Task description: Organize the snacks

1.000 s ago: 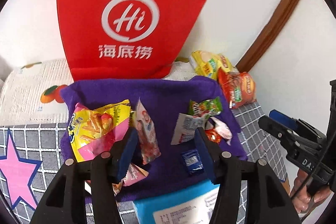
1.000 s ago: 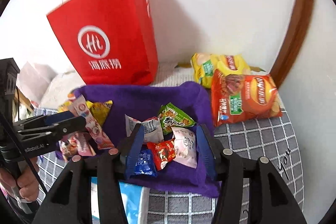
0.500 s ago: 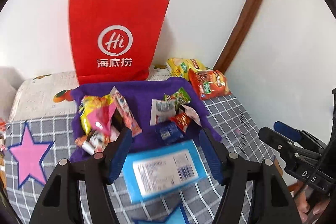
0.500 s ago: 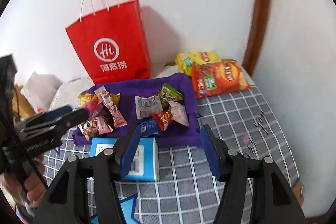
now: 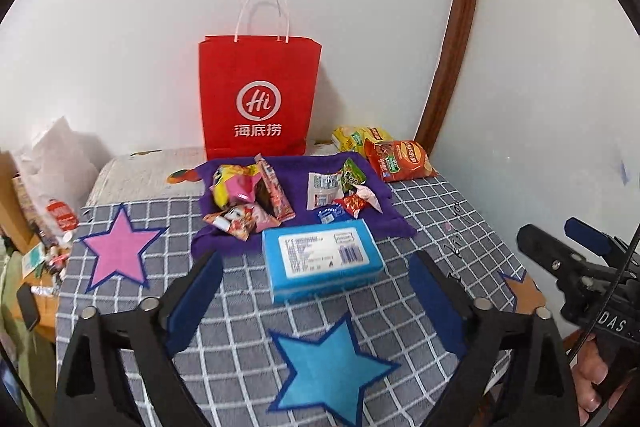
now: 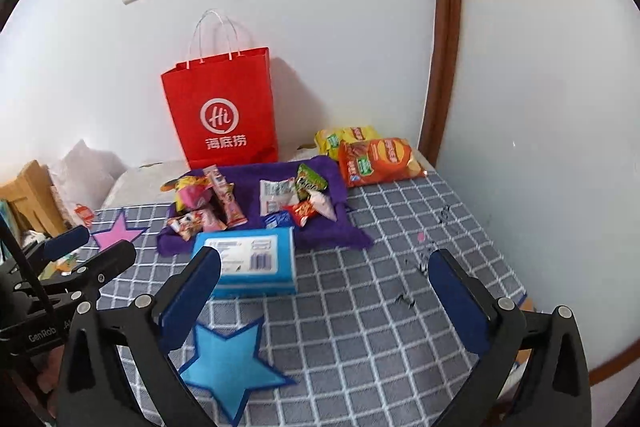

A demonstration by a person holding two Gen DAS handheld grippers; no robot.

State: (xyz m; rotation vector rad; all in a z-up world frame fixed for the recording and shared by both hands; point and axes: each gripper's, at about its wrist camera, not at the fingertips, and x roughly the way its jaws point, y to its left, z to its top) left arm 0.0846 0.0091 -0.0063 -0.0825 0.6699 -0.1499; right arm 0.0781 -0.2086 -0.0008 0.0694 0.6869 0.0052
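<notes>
Landmark for all positions: purple cloth, spread on the grey checked cover.

Left gripper: jaws spread wide and opening at this moment, nothing between the pads, only the checked cover and the near edge of the blue box in the gap. Released.

Right gripper: jaws likewise spread wide and opening, nothing gripped; bare checked cover between the fingers. Released.

Snacks lay in two loose heaps on the cloth. Left heap: a yellow-and-pink bag, a long pink packet leaning tilted against it, and small pink wrappers at the cloth's near left edge. Right heap: a white packet, a green packet, a red wrapper and a small blue wrapper, touching or overlapping one another.

Blue box: lay flat with its label up, just in front of the cloth, its far edge touching or overlapping the cloth's near edge.

Red paper bag: stood upright behind the cloth, against the wall.

Orange chip bag and yellow chip bag: off the cloth, beside its far right corner, the orange one in front.
</notes>
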